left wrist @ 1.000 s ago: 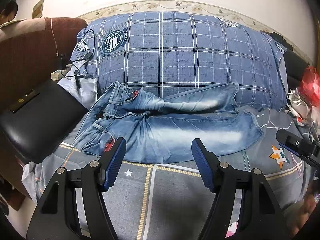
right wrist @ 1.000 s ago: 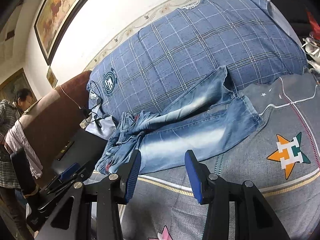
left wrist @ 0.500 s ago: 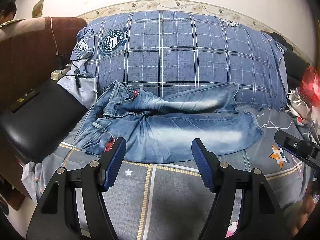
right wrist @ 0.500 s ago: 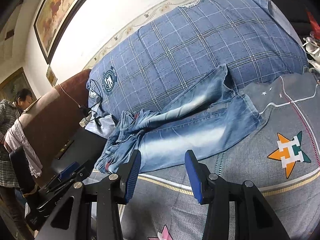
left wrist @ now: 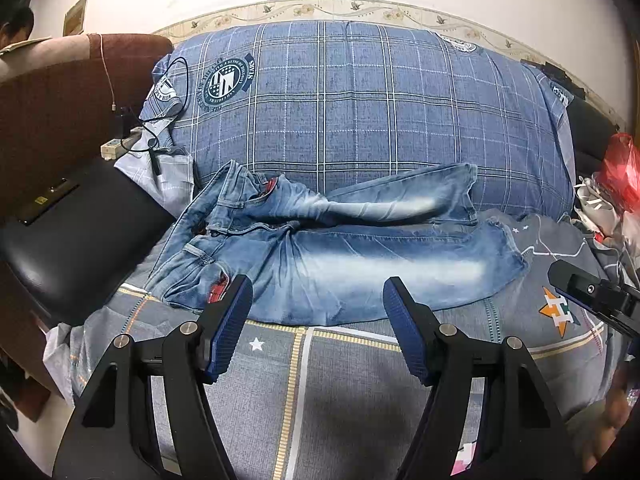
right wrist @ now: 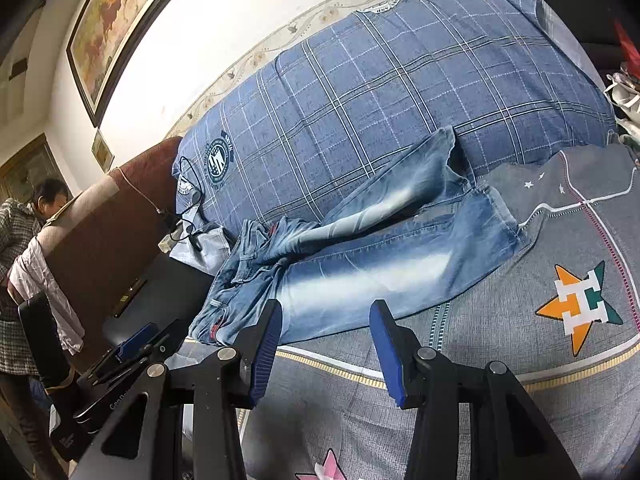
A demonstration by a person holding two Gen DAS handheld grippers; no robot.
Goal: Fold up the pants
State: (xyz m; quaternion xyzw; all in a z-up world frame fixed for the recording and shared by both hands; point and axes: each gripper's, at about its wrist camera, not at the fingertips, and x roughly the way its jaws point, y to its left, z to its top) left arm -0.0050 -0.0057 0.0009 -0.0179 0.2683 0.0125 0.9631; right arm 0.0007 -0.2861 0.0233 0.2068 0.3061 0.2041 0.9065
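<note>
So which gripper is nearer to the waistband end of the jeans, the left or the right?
Left. The left gripper hovers open before the jeans, near their waistband. The right gripper, also open, sits further toward the leg side. Neither touches the denim.

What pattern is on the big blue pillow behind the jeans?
The pillow has a white-lined plaid check on blue, with round crest badges. Clearest in the left wrist view.

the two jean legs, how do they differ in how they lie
The near leg lies flat on the grey bedspread, while the far leg rests against the blue plaid bolster. The near leg looks wider and smoother; the far leg is more creased and narrower. Both are faded blue denim, with hems toward the right.
</note>
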